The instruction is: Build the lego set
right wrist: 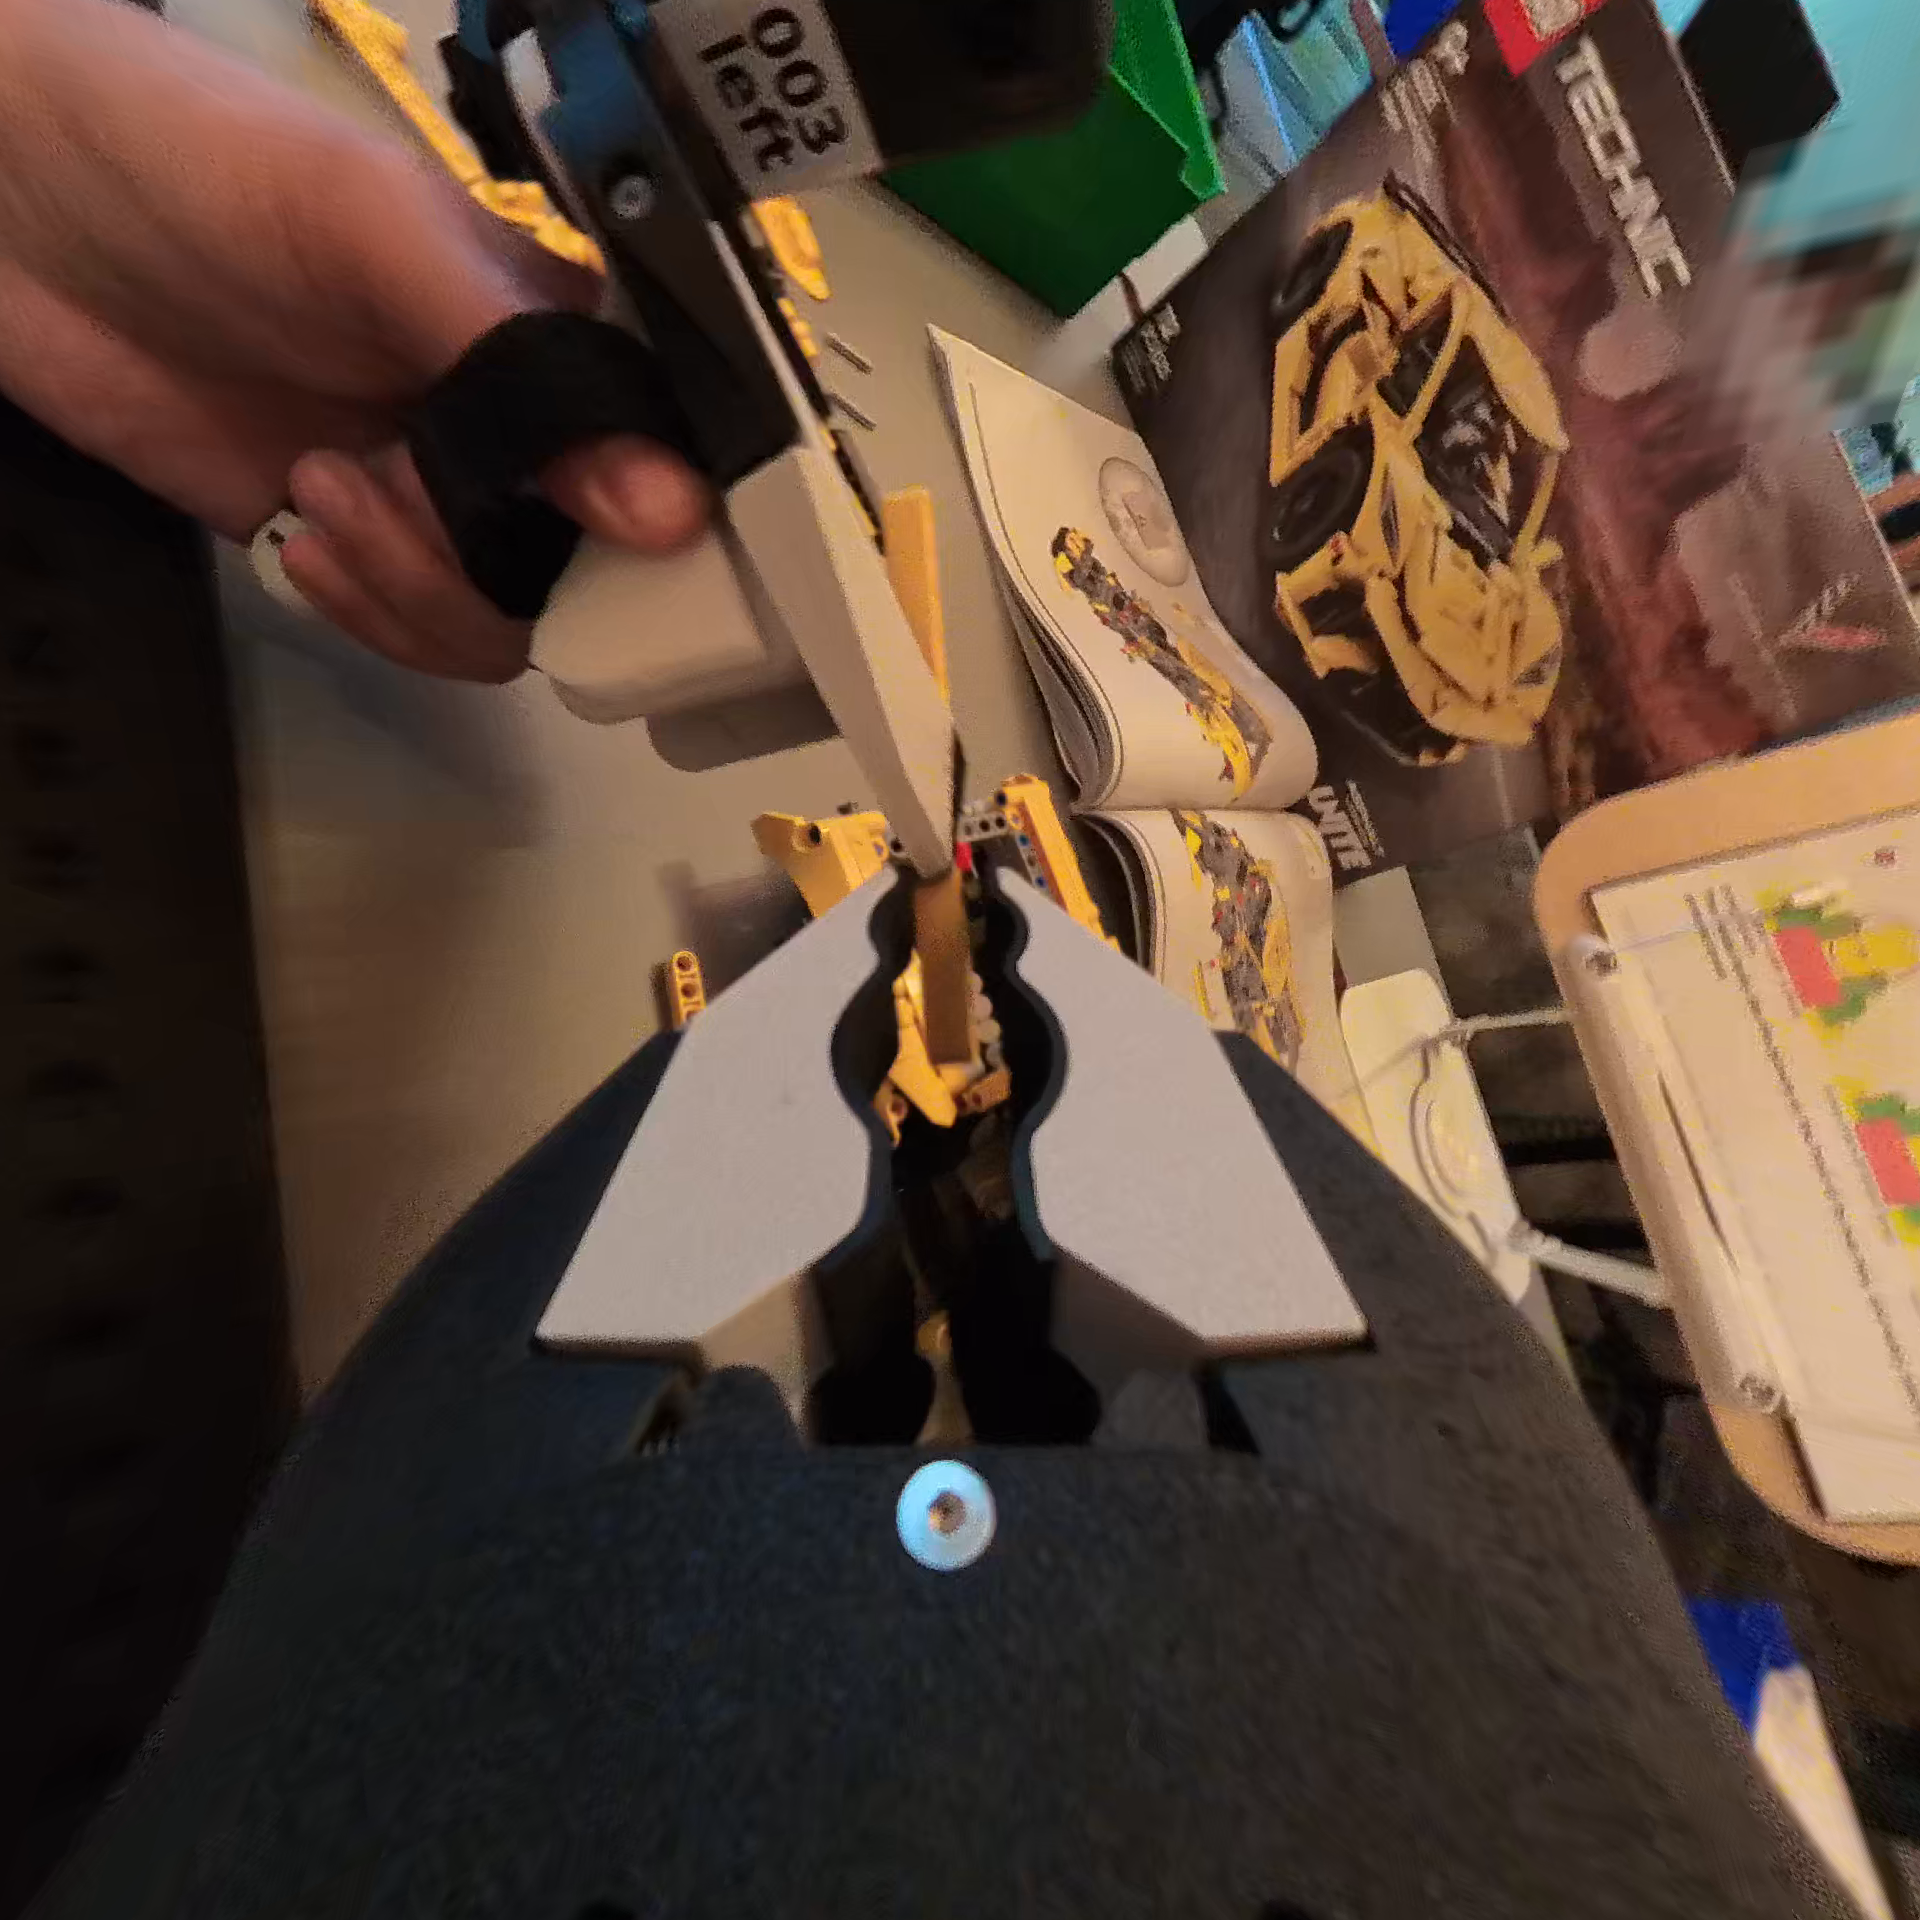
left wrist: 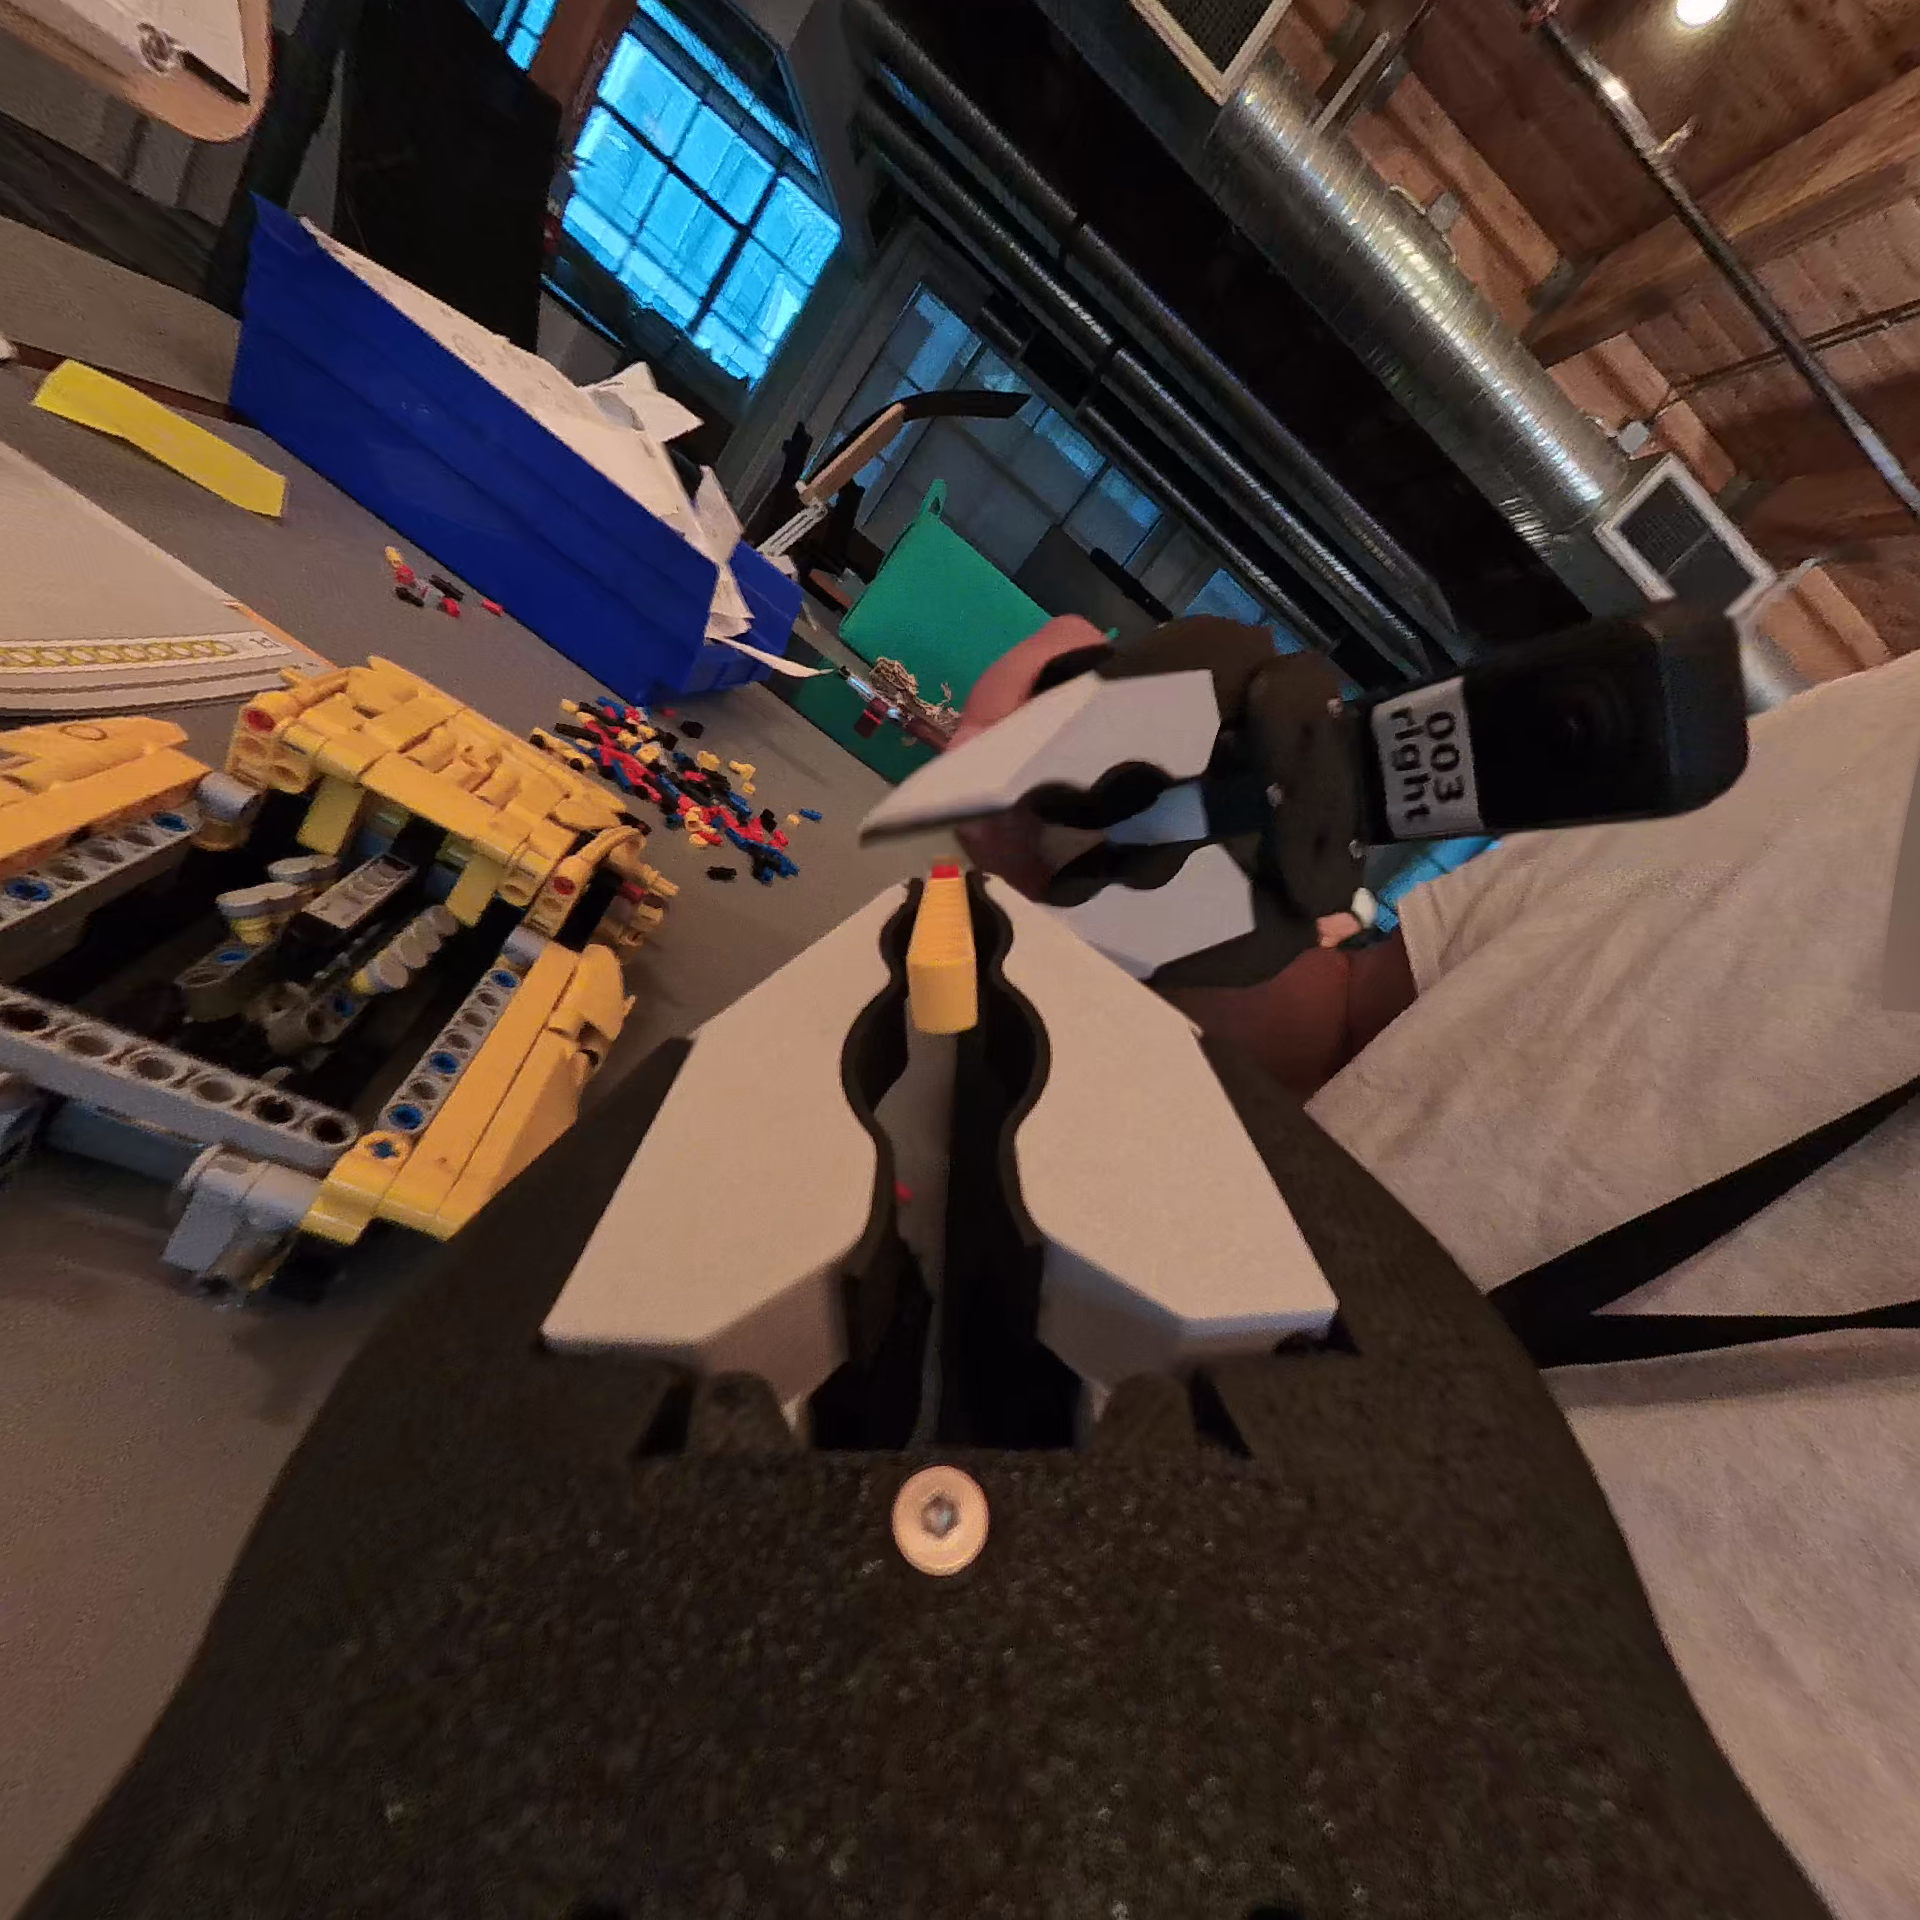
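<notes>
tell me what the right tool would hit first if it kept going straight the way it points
Most likely the left tool, whose tip sits just ahead of the right tool, along with the yellow piece it holds. The yellow car model lies beyond. Depth is unclear.

Place: a big workshop room in an old building.
Roof: shiny air pipe [left wrist: 1423,301] is hanging under wood beams [left wrist: 1725,218] and brick.
Table: a blue bin [left wrist: 468,457] and toy bricks [left wrist: 686,779] are sitting on a grey table [left wrist: 436,582].
</notes>
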Action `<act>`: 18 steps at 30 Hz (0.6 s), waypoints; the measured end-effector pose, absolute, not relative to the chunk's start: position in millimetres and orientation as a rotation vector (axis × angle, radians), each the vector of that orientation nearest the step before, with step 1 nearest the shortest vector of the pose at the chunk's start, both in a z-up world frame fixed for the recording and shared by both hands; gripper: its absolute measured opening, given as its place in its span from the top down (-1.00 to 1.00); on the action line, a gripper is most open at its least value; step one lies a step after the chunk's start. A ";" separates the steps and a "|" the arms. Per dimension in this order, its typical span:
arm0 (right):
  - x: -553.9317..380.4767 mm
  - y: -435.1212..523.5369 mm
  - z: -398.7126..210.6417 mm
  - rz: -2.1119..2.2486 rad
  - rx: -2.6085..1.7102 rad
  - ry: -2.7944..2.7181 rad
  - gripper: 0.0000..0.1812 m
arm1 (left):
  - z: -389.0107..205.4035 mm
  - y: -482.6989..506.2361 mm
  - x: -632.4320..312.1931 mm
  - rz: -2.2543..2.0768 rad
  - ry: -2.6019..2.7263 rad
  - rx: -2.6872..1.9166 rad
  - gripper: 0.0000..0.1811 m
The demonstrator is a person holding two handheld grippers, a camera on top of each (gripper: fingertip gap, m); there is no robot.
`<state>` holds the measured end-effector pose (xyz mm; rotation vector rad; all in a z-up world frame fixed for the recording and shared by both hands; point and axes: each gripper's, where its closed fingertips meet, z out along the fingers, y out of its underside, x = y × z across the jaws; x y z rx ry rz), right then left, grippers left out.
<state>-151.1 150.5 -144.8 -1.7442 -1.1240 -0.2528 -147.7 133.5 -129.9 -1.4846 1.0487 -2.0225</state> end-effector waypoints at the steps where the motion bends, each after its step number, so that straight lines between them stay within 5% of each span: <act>1: -143.5 148.3 -141.3 -0.258 -1.749 -1.082 0.78 | -132.8 137.6 -148.2 -1.992 1.044 -1.504 0.92; 9: -87.1 43.6 -223.0 0.435 -2.253 -1.105 0.76 | -152.1 158.1 -148.1 -1.746 1.064 -1.603 0.92; 18: -113.5 26.2 -253.2 0.548 -2.210 -1.304 0.91 | -157.1 155.3 -146.1 -1.709 1.102 -1.613 0.92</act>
